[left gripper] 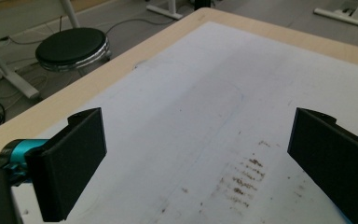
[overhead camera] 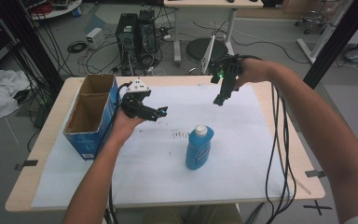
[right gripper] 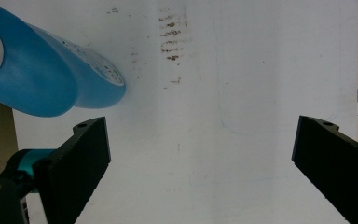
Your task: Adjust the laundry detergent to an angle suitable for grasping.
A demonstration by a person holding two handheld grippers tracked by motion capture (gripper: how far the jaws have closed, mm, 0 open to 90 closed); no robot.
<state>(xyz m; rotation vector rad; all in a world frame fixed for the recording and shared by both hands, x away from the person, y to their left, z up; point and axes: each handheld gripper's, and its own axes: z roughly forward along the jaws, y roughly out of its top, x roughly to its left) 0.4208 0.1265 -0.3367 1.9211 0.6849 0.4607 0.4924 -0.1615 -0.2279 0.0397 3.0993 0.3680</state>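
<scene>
Overhead, the blue bottle [overhead camera: 199,147] stands upright, white cap up, on the white sheet [overhead camera: 242,154] between both raised hands (the right gripper view looks down its long axis). Left gripper [overhead camera: 161,112] and right gripper [overhead camera: 220,99] hover with jaws spread wide, empty.
</scene>
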